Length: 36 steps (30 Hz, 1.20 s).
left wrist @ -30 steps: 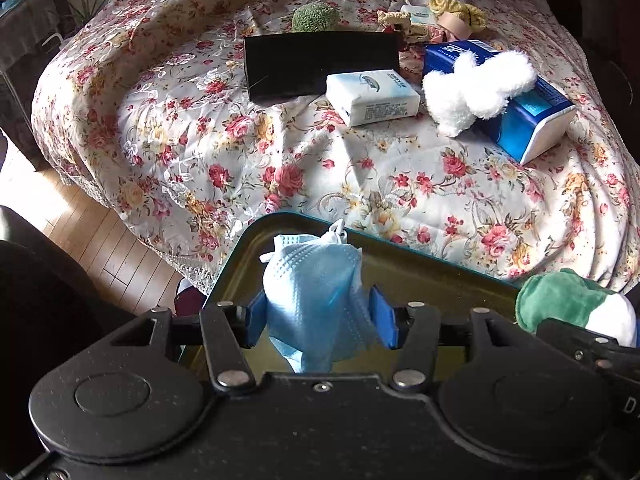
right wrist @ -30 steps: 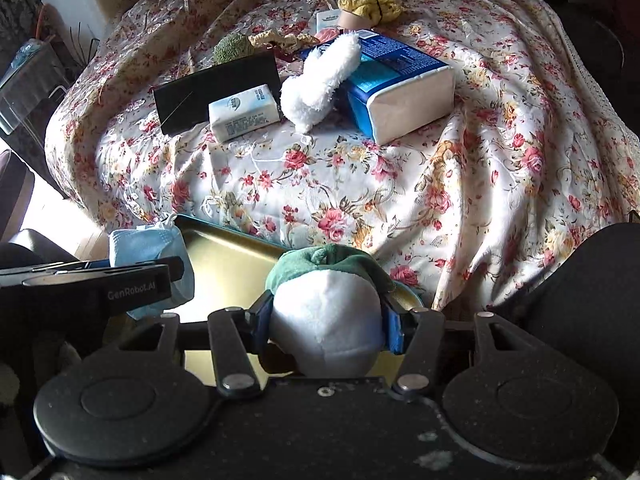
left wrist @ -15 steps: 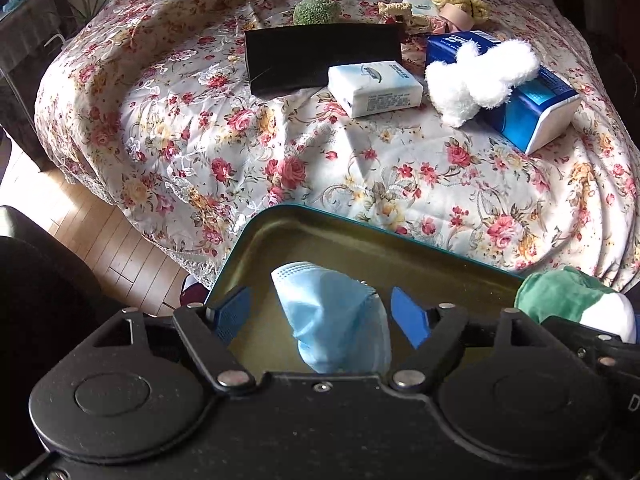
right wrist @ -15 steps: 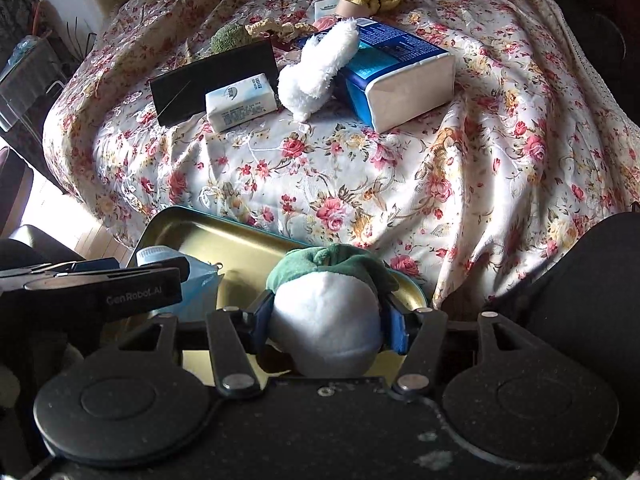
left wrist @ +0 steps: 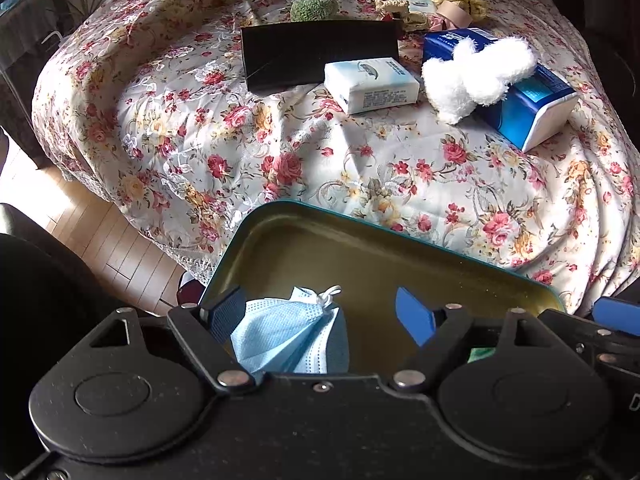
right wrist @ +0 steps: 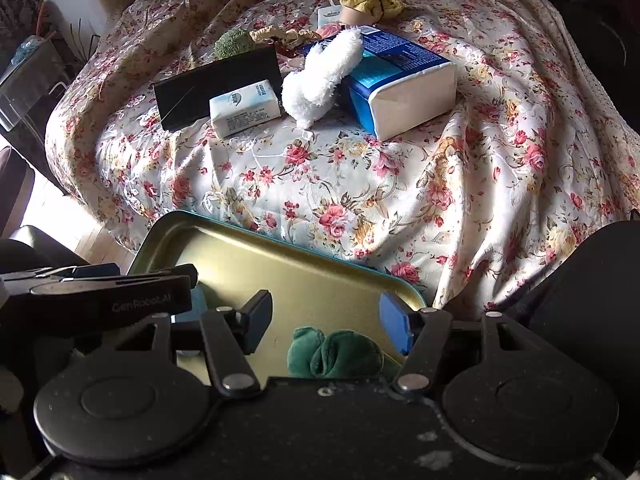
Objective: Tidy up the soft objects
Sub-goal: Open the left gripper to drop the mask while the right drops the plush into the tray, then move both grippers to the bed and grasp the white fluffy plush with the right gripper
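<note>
Opening over the tray (left wrist: 280, 224), both grippers had let go: the left gripper (left wrist: 324, 314) of the mask (left wrist: 286, 340), the right gripper (right wrist: 326, 320) of the green toy (right wrist: 336, 354). Both lay in the tray; the mask's loop might snag a finger on withdrawal.

I'm seeing the crumpled blue face mask (left wrist: 286, 338) lying at the tray's (left wrist: 360, 240) near left, the green plush (right wrist: 334, 354) lying near right.

Two black claws, left claw (left wrist: 324, 314) and right claw (right wrist: 326, 318), blue pads on angled fingers, round pivot discs, silver screws, grey "GenRobot.AI" lettering on one side
</note>
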Available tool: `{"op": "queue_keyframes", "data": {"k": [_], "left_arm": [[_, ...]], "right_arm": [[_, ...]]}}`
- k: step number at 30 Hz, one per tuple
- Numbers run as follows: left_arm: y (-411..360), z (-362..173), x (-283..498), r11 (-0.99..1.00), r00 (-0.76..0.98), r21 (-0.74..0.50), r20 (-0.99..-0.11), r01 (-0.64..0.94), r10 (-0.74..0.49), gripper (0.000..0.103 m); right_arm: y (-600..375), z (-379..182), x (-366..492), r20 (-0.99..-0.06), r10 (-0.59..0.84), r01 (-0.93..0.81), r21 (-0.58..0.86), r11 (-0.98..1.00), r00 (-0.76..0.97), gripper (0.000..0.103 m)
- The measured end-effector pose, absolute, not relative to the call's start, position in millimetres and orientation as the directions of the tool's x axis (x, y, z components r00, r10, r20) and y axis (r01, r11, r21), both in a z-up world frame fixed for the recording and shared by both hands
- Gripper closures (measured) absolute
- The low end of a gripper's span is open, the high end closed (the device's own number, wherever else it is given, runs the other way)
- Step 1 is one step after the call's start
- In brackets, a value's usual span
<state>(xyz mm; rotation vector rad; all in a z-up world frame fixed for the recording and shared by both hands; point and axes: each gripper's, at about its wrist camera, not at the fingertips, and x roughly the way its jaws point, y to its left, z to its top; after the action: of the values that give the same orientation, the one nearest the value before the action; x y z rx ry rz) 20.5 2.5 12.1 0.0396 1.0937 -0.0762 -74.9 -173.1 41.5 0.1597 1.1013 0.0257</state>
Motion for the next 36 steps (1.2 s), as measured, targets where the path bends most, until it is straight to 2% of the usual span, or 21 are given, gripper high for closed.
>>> {"op": "queue_keyframes", "data": {"k": [31, 36], "left_arm": [[1, 29, 36, 0.993, 0.493, -0.006, -0.868, 0.116, -0.062, 0.023], [0, 41, 54, 0.991, 0.532, 0.008, -0.844, 0.132, -0.064, 0.018]], "right_arm": [[-179, 44, -55, -0.882, 0.081, 0.072, 0.129, 0.989, 0.464, 0.040], [-187, 51, -37, -0.865, 0.066, 0.092, 0.128, 0.987, 0.498, 0.038]]}}
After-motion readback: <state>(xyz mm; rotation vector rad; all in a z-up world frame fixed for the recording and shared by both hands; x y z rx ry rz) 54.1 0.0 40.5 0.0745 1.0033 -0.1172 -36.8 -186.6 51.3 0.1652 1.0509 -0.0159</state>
